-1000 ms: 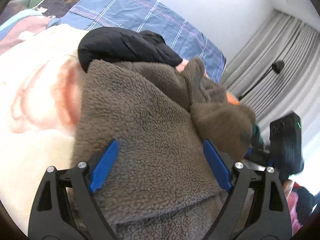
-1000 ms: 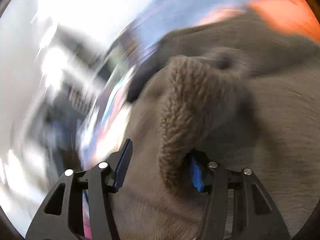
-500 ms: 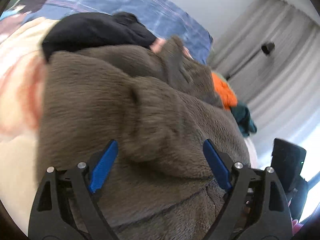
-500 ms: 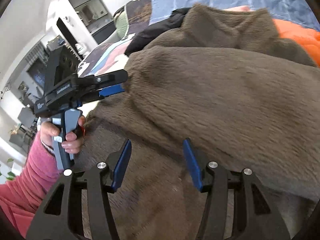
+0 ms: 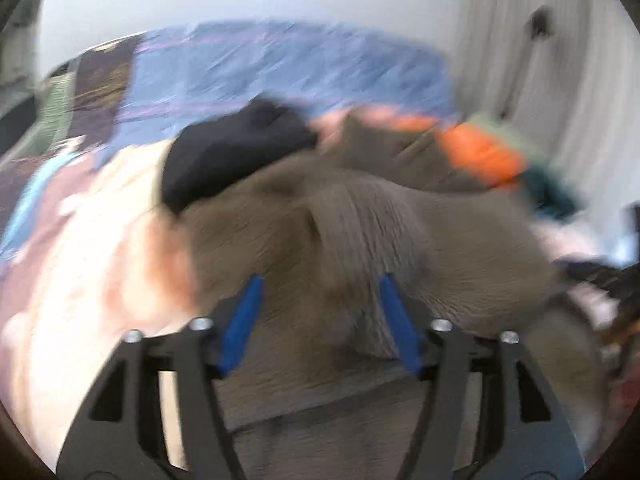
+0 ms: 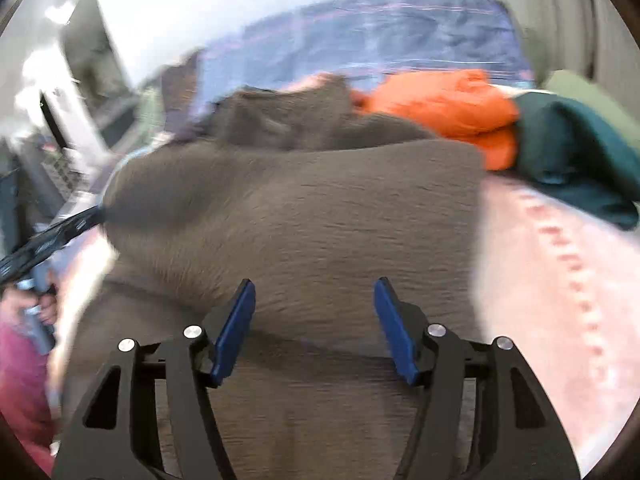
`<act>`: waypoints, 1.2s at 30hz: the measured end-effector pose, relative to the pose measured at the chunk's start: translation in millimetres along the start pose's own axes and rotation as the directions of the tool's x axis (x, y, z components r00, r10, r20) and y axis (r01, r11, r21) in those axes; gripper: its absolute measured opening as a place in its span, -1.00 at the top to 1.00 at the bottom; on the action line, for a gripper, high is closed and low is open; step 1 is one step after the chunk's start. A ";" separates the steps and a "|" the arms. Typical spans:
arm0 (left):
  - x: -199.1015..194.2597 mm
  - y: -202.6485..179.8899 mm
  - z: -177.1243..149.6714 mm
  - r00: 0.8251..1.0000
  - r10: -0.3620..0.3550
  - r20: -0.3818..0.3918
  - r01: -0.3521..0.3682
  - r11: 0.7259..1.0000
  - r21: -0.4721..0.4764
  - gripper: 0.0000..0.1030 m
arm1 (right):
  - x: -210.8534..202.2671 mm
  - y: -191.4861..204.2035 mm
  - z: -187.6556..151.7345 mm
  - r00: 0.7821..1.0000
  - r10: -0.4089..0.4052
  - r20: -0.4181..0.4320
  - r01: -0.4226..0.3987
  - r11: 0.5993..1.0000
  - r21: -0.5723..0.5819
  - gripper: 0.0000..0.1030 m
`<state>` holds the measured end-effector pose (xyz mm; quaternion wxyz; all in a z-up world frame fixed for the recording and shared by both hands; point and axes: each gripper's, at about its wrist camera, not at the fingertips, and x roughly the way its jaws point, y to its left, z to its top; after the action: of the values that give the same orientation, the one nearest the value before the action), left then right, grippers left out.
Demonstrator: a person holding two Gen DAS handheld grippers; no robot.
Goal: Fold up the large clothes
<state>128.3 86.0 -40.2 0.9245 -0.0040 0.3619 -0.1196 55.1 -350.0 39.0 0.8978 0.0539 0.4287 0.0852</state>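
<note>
Brown fleece garment (image 6: 304, 216) lies bunched on the bed; my left gripper (image 5: 320, 316) is closing over a fold, right gripper (image 6: 314, 322) opening, empty. I'd pinch deep, then pull flat.

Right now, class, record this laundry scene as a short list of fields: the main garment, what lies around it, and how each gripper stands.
main garment: brown fleece, bunched on the bed
surface: pale pink blanket
behind fleece: orange garment, dark green garment, black garment
backdrop: blue checked bedding
left gripper: jaws closing, a raised fold of fleece between them; blur hides whether the pads press it
right gripper: jaws opening, over the fleece, nothing pinched
person: red sleeve at the right view's left edge
</note>
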 end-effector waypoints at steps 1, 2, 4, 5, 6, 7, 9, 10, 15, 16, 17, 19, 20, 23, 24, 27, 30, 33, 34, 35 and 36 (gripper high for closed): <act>8.4 6.2 -4.8 0.999 0.037 -0.026 -0.038 0.999 -0.018 -0.22 | 4.2 -3.4 -2.0 1.000 -0.001 -0.013 0.002 1.000 0.027 -0.20; 11.2 14.4 -9.0 0.998 0.044 -0.042 -0.046 0.998 -0.053 -0.20 | 5.2 -7.9 -5.7 1.000 0.006 -0.020 -0.005 0.999 0.043 -0.20; 3.3 28.9 -12.1 1.000 -0.019 -0.019 0.016 0.990 -0.139 -0.11 | 8.9 -5.8 -7.1 1.000 0.008 -0.012 -0.008 0.999 0.031 -0.20; -0.3 28.0 -9.6 1.000 -0.031 -0.002 0.030 0.990 -0.137 -0.11 | 8.0 -2.4 -6.0 1.000 0.014 0.000 -0.014 1.000 0.014 -0.19; -6.5 21.8 -5.2 0.999 -0.037 0.025 0.039 0.994 -0.105 -0.11 | 6.7 1.2 -3.9 1.000 0.025 0.012 -0.025 1.000 -0.002 -0.17; -9.3 10.8 0.8 0.998 -0.037 0.047 0.040 0.997 -0.062 -0.12 | 6.3 5.9 -2.0 0.999 0.038 0.024 -0.038 0.999 -0.024 -0.17; -7.0 -7.1 6.1 0.997 -0.051 0.051 0.051 0.999 -0.002 -0.22 | 18.8 14.4 1.3 1.000 -0.003 0.006 0.003 0.999 -0.051 -0.17; 1.8 -20.0 5.2 0.998 -0.049 0.032 0.048 0.999 0.026 -0.28 | 31.7 16.0 0.0 0.996 -0.078 -0.039 0.075 0.995 -0.068 -0.17; 71.3 -16.4 -29.1 0.989 -0.038 -0.143 0.035 0.999 -0.027 -0.46 | 66.7 -2.2 -11.8 0.988 -0.096 -0.117 0.092 0.995 -0.041 -0.15; 67.3 -13.9 -26.6 0.989 -0.050 -0.135 0.046 0.998 -0.037 -0.45 | 60.9 -2.9 -11.7 0.991 -0.088 -0.105 0.084 0.996 -0.037 -0.15; 61.2 -10.7 -23.7 0.990 -0.062 -0.124 0.056 0.997 -0.051 -0.45 | 56.7 -3.9 -12.8 0.993 -0.079 -0.092 0.076 0.996 -0.039 -0.15; 47.8 -3.9 -22.7 0.992 -0.064 -0.112 0.058 0.997 -0.056 -0.45 | 45.7 -8.5 -16.9 0.995 -0.068 -0.077 0.066 0.997 -0.031 -0.15; 40.3 -1.0 -23.5 0.993 -0.060 -0.105 0.054 0.997 -0.053 -0.45 | 35.3 -12.1 -18.9 0.995 -0.072 -0.064 0.072 0.997 -0.016 -0.15; 3.1 13.5 -34.6 0.998 -0.030 -0.061 0.028 0.999 -0.037 -0.54 | -1.8 -26.1 -30.2 0.993 -0.118 0.009 0.117 0.993 0.014 -0.18; -11.1 21.3 -43.4 0.998 -0.024 -0.051 0.023 0.999 -0.031 -0.57 | -12.2 -32.3 -34.6 0.989 -0.146 0.028 0.146 0.989 0.016 -0.20; -32.0 39.9 -70.9 0.993 -0.057 -0.100 0.053 0.998 -0.034 -0.69 | -26.8 -56.5 -54.6 0.974 -0.225 0.004 0.225 0.974 0.010 -0.23; -26.2 50.1 -102.1 0.972 -0.025 -0.232 0.022 1.000 -0.018 -0.69 | -17.9 -87.8 -80.6 0.970 -0.212 -0.116 0.223 0.971 0.091 -0.23; -39.9 58.1 -122.9 0.970 -0.068 -0.235 0.052 0.996 -0.074 -0.69 | -34.2 -99.1 -92.4 0.984 -0.154 -0.092 0.168 0.970 0.177 -0.23; -44.9 61.5 -126.2 0.968 -0.089 -0.233 0.067 0.993 -0.102 -0.69 | -38.3 -101.5 -95.8 0.987 -0.138 -0.086 0.153 0.969 0.193 -0.24; -50.4 64.5 -129.9 0.968 -0.110 -0.227 0.083 0.989 -0.125 -0.69 | -43.7 -104.8 -102.2 0.990 -0.115 -0.082 0.131 0.968 0.214 -0.24; -56.8 66.9 -135.6 0.966 -0.136 -0.219 0.106 0.984 -0.143 -0.68 | -46.9 -105.8 -107.0 0.991 -0.099 -0.086 0.116 0.967 0.228 -0.24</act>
<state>11.7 174.4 -108.6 0.8654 -0.0727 0.4719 -0.1518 -45.9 -460.4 -10.4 0.8723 0.1320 0.4707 -0.0126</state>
